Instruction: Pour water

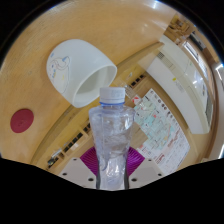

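**Bottle fills the centre lane; cup blocks upper left**

A clear water bottle (111, 140) with a white cap stands upright at lower centre, between the gripper (112, 172) fingers, closing the straight path forward. Above and left of it, a white cup (80, 72) lies tilted, its open mouth facing the bottle. A printed sheet (158, 133) lies flat at right. Bare wooden surface (35, 95) shows at left, around a red round mark (22, 121), offering open room.
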A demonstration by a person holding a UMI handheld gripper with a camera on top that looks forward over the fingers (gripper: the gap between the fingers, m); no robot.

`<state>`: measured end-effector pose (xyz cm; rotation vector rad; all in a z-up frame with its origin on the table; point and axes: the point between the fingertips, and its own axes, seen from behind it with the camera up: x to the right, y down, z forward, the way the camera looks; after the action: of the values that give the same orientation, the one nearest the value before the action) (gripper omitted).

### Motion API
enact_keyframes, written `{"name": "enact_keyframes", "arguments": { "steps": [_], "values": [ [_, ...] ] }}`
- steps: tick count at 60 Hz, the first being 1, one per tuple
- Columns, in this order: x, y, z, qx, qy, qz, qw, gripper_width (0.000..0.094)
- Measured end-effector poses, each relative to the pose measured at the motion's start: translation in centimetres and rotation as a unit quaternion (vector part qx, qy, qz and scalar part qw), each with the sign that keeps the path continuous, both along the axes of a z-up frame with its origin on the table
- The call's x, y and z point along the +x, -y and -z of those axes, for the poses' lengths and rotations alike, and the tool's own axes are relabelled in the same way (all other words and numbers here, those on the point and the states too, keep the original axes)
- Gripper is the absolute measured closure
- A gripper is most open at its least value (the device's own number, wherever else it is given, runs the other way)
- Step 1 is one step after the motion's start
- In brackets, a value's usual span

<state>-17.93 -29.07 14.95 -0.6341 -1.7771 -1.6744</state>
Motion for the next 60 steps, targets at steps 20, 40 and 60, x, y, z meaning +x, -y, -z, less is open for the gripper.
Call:
{"name": "enact_keyframes", "arguments": {
  "steps": [20, 40, 60],
  "values": [
    [0.8, 1.7, -8.3, -0.013, -0.255, -0.018, 0.967, 0.0623],
    [4.9, 6.4, -16.2, -0.105, -0.775, -0.014, 0.623, 0.0625],
    [9.2, 4.5, 3.0, -0.160, -0.867, 0.126, 0.454, 0.0625]
  ]
}}
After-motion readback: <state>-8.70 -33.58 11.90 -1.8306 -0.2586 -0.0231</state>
